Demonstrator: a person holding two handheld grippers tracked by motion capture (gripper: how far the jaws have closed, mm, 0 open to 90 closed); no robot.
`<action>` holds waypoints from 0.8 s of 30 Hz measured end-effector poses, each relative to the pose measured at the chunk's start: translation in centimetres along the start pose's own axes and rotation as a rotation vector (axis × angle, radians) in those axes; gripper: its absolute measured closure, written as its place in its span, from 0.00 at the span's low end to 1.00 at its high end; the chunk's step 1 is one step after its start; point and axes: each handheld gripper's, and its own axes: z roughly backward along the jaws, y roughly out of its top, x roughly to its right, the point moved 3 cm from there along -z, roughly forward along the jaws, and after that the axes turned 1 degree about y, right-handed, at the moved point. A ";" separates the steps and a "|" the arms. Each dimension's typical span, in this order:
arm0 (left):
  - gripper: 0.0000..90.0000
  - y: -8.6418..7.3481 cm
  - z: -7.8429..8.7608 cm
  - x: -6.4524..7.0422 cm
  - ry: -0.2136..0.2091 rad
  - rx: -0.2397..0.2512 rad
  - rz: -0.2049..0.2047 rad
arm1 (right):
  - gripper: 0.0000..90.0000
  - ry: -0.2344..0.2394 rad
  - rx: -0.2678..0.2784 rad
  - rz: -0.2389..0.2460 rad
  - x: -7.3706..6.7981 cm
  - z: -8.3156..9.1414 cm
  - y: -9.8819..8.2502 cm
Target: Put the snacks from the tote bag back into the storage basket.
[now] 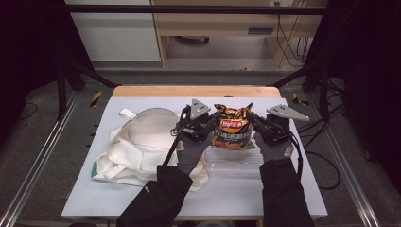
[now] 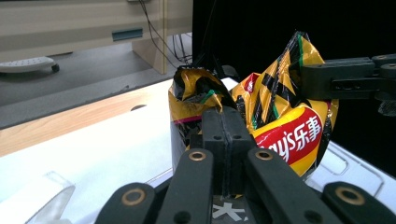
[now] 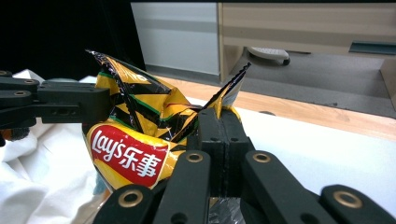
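A yellow and black Lay's chip bag (image 1: 231,128) stands upright at the table's middle, held between both hands. My left gripper (image 1: 213,124) is shut on the bag's left top corner; the left gripper view has its jaws pressed together on the crumpled foil (image 2: 196,95). On the bag's right top edge my right gripper (image 1: 250,119) is shut, its jaws clamping the foil (image 3: 229,95). The bag's red logo (image 3: 126,156) faces the person. The opposite gripper's black arm (image 2: 343,77) reaches in at the bag's far side.
A white cloth tote bag (image 1: 137,146) lies open at the left of the white table mat (image 1: 94,189). A clear plastic tray (image 1: 236,163) sits under the chip bag. A wooden strip (image 1: 189,91) runs along the table's far edge.
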 end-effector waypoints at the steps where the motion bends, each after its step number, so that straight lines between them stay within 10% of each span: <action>1: 1.00 -0.1 -0.1 -0.1 0.003 -0.003 0.001 | 1.00 -0.004 -0.006 0.003 0.0 -0.2 -0.1; 24: 0.99 -1.4 -1.3 -1.2 0.053 -0.031 -0.008 | 0.99 -0.019 -0.043 0.007 0.0 -2.8 -1.4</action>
